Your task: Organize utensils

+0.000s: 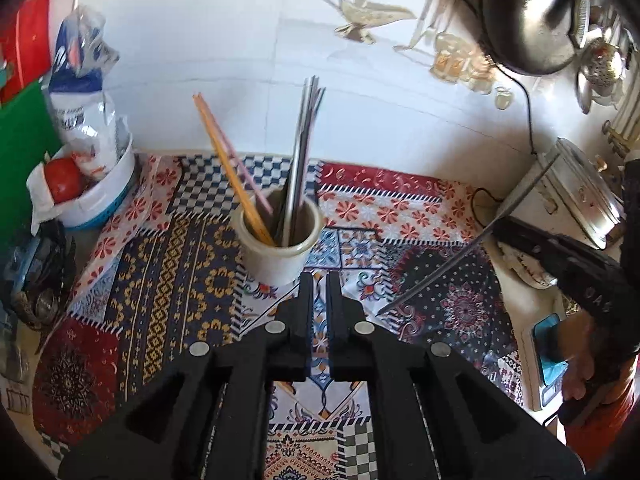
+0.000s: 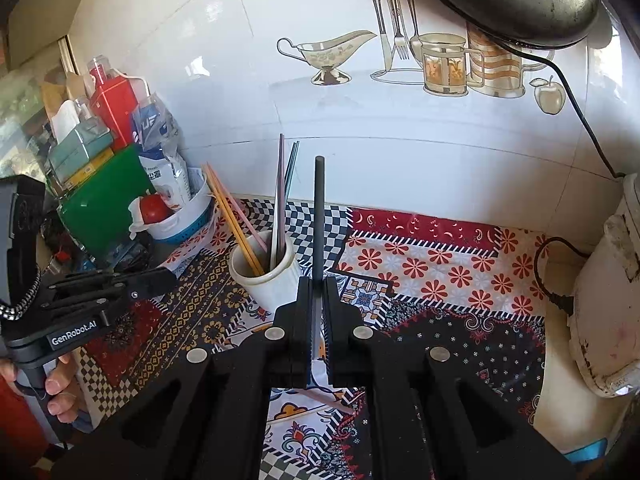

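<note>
A white cup (image 1: 276, 252) stands on the patterned cloth (image 1: 168, 280) and holds several chopsticks: orange, pink and dark metal ones (image 1: 304, 152). My left gripper (image 1: 318, 280) is shut and empty, just in front of the cup. My right gripper (image 2: 318, 284) is shut on a dark chopstick (image 2: 319, 216), held upright to the right of the cup (image 2: 266, 276). In the left wrist view the right gripper (image 1: 496, 226) holds that chopstick (image 1: 460, 254) slanted above the cloth. A pink stick (image 2: 324, 398) lies on the cloth under the right gripper.
A white bowl (image 1: 102, 196) with a red tomato and a plastic bag stands at back left beside green and red boxes (image 1: 20, 148). A white appliance (image 2: 604, 300) with a black cord stands at right. A dark pan (image 1: 528, 20) hangs on the tiled wall.
</note>
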### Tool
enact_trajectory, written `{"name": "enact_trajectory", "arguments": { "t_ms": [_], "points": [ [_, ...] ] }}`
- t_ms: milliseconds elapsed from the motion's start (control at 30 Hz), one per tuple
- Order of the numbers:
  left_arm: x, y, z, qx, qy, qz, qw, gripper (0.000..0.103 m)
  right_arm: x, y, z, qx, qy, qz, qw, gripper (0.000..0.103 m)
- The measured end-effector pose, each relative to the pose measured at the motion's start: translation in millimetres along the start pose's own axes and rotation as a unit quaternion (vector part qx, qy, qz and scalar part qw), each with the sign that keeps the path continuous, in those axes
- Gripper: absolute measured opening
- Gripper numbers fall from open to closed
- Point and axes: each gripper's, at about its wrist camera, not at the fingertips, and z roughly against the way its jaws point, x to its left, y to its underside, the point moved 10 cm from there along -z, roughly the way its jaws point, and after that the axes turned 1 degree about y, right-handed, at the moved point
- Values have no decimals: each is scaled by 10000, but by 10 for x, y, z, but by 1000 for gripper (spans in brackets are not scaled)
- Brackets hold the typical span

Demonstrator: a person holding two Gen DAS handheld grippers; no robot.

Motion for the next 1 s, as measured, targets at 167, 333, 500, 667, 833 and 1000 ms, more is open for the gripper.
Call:
{"name": "enact_trajectory", "arguments": {
  "t_ms": [167, 333, 500, 667, 833, 1000],
  "points": [
    [410, 540, -457, 856, -1, 1157, 9896, 27, -19, 9, -33, 39, -36, -13, 10000, 4],
    [528, 955, -922, 1631, 424, 2426, 9554, 27, -53, -4, -62, 67, -16, 23, 10000, 4],
    [476, 999, -1162, 1918, 463, 2892, 9367, 27, -94, -12, -92, 92, -4, 9, 10000, 4],
    [451, 972, -1348, 2197, 321, 3035, 9266, 27, -171, -29, -106, 74, 13, -41, 10000, 4],
    [475, 942, -1417, 2189, -61, 3131, 9241, 27, -248, -47, -119, 59, 28, -102, 9999, 4],
    [444, 1012, -1506, 2431, -161, 3299, 9121, 26, -291, -73, -122, 19, 52, -129, 9999, 4]
  ]
}}
